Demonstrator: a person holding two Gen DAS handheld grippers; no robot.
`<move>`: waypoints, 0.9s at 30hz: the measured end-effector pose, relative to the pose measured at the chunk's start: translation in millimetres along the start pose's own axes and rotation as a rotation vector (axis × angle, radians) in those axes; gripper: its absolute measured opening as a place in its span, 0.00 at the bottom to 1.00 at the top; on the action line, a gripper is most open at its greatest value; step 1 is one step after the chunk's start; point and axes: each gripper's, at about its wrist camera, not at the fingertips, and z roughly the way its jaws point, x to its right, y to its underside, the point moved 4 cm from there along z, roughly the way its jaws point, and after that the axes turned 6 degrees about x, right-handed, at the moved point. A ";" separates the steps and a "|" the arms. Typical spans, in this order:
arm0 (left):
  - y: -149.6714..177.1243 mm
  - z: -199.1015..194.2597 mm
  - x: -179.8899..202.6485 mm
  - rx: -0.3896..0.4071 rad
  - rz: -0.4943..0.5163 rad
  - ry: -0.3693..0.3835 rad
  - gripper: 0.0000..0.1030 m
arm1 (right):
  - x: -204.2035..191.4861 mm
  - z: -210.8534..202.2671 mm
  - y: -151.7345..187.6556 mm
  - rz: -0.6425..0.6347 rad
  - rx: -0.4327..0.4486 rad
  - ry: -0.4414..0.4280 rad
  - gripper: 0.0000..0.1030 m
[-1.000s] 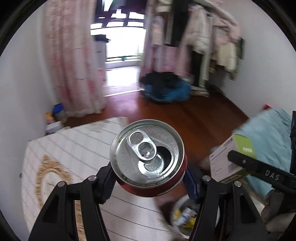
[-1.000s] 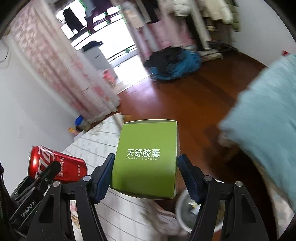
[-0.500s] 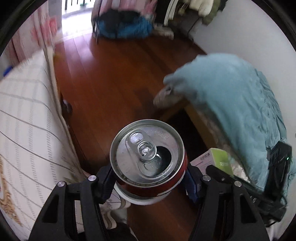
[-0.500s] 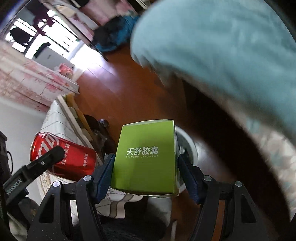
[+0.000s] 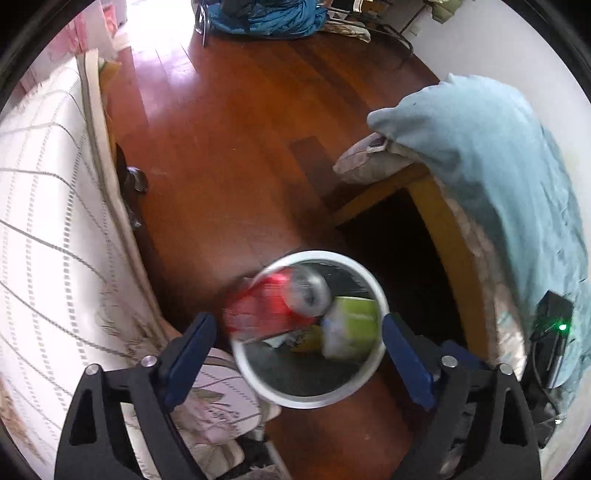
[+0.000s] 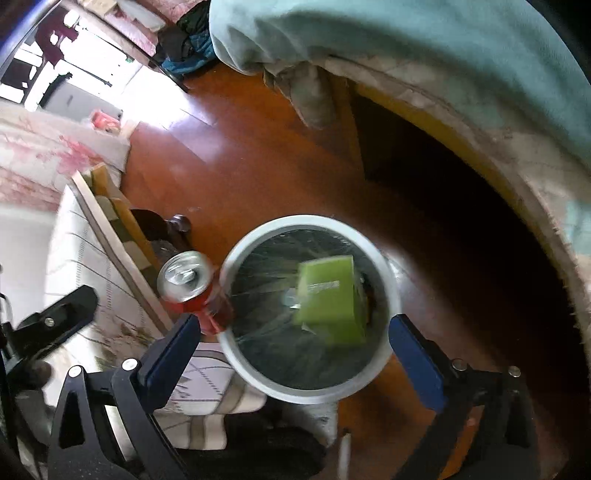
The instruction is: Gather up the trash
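A white round trash bin [image 5: 364, 393] [image 6: 384, 365] with a dark liner stands on the wooden floor below both grippers. My left gripper [image 5: 297, 350] is open; the red soda can [image 5: 277, 308] is blurred in mid-air at the bin's left rim, free of the fingers. In the right wrist view the can [image 6: 192, 286] is just left of the bin's rim. My right gripper [image 6: 291, 350] is open; the green box [image 6: 330, 301] is blurred inside the bin's mouth. It also shows in the left wrist view [image 5: 352, 326].
A white cloth-covered table [image 5: 44, 229] is at the left, its edge close to the bin. A bed with a light blue blanket [image 5: 498, 155] and a wooden frame is at the right. A pile of blue and dark clothes [image 5: 258, 18] lies on the far floor.
Both grippers tipped down over the bin and opened. The can has left the left gripper and the green box has left the right gripper; both are dropping toward the bin.
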 end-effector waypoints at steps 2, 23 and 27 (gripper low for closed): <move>5.8 -8.1 -0.3 0.022 0.034 -0.049 0.93 | -5.1 -7.0 3.2 -0.048 0.006 0.059 1.00; 104.8 -212.3 29.0 0.265 0.168 -0.124 0.93 | -51.4 -246.4 102.6 -0.217 0.221 0.044 1.00; 124.3 -265.7 36.1 0.338 0.179 -0.083 0.93 | -59.8 -298.1 122.2 -0.240 0.263 -0.007 1.00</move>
